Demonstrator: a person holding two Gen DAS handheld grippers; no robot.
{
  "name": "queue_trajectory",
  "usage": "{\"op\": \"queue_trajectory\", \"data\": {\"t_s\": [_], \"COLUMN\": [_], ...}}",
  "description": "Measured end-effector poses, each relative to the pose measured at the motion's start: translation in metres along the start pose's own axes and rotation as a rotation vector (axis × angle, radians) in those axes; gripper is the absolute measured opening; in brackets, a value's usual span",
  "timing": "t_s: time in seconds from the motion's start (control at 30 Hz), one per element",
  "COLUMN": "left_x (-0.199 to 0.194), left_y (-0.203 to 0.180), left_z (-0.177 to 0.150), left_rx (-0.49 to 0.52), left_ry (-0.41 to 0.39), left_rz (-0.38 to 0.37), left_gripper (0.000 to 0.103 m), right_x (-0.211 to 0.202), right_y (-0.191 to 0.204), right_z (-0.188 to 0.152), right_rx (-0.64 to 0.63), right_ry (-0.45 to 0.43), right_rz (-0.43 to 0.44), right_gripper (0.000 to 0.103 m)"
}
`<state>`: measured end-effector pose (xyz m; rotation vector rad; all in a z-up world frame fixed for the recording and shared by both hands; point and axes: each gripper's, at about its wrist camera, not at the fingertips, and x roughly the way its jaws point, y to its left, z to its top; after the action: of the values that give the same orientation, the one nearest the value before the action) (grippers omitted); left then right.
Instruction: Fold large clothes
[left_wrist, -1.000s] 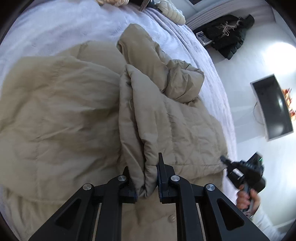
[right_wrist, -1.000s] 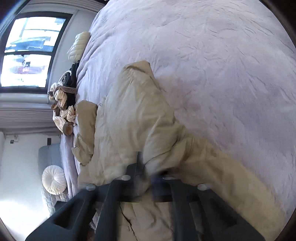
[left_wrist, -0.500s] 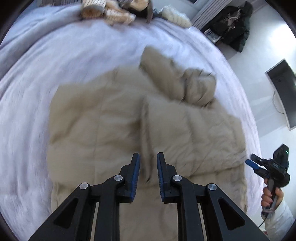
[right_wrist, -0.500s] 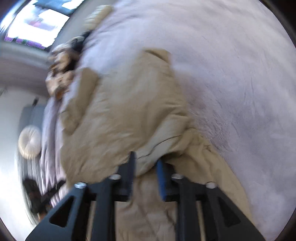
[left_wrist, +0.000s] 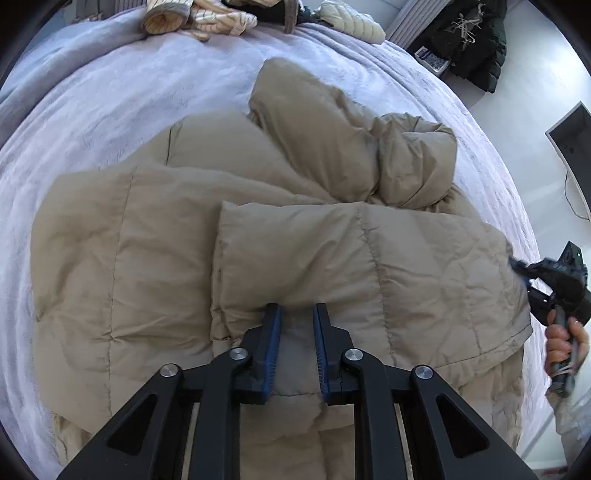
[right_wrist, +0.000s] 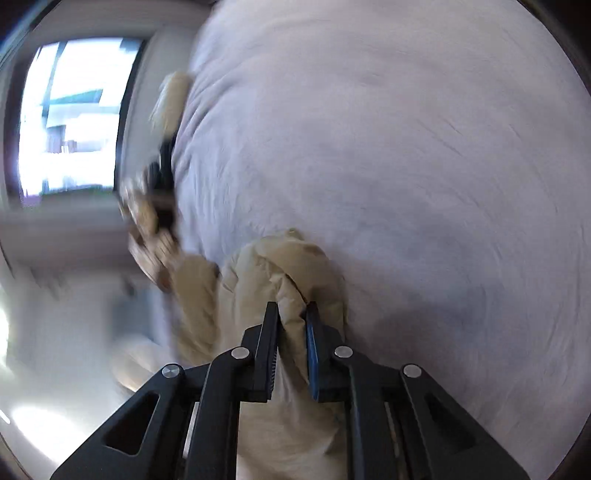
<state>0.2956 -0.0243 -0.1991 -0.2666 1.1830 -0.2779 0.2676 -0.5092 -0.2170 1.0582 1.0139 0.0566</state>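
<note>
A beige quilted puffer jacket (left_wrist: 155, 258) lies spread on the lilac bed cover (left_wrist: 110, 85). One front panel (left_wrist: 362, 258) is folded over the body and a sleeve (left_wrist: 332, 140) lies bunched at the far right. My left gripper (left_wrist: 296, 314) is open and empty, hovering above the folded panel's near edge. My right gripper (right_wrist: 291, 314) has its jaws narrowly apart with jacket fabric (right_wrist: 266, 280) between them; the view is blurred. It also shows in the left wrist view (left_wrist: 554, 280) at the jacket's right hem.
Rolled striped clothes (left_wrist: 199, 18) and a cream puffer (left_wrist: 351, 22) lie at the bed's far edge. A dark coat (left_wrist: 476, 40) hangs at the far right, by a monitor (left_wrist: 572, 140). A window (right_wrist: 70, 122) shows in the right wrist view.
My left gripper let go of the jacket fold, opened and pulled back above it. The front panel now lies flat. My right gripper swung quickly, still holding jacket fabric.
</note>
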Motion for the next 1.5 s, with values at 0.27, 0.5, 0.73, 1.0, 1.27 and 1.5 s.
{"op": "queue_trajectory", "data": {"t_s": [0.27, 0.5, 0.73, 1.0, 1.27, 1.5], "left_x": [0.011, 0.013, 0.015, -0.006, -0.033, -0.061], "left_y": [-0.008, -0.009, -0.015, -0.026, -0.025, -0.041], "left_z": [-0.004, -0.002, -0.004, -0.007, -0.026, -0.059], "left_rx": [0.046, 0.037, 0.071, 0.091, 0.05, 0.022], "left_ry": [0.002, 0.003, 0.002, 0.003, 0.011, 0.022], "left_rz": [0.043, 0.048, 0.082, 0.156, 0.218, 0.277], "left_gripper": [0.019, 0.019, 0.019, 0.019, 0.019, 0.019], "right_x": [0.003, -0.072, -0.051, -0.06, -0.083, -0.089], "right_y": [0.003, 0.049, 0.027, 0.03, 0.027, 0.029], "right_z": [-0.012, -0.081, -0.117, -0.111, -0.115, -0.132], "right_rx": [-0.134, -0.467, -0.547, -0.515, -0.484, -0.449], "right_ry": [-0.04, -0.159, -0.016, -0.001, 0.019, 0.067], "right_rz": [-0.307, -0.424, -0.528, -0.531, -0.477, -0.419], "right_gripper": [0.025, 0.025, 0.024, 0.025, 0.027, 0.042]}}
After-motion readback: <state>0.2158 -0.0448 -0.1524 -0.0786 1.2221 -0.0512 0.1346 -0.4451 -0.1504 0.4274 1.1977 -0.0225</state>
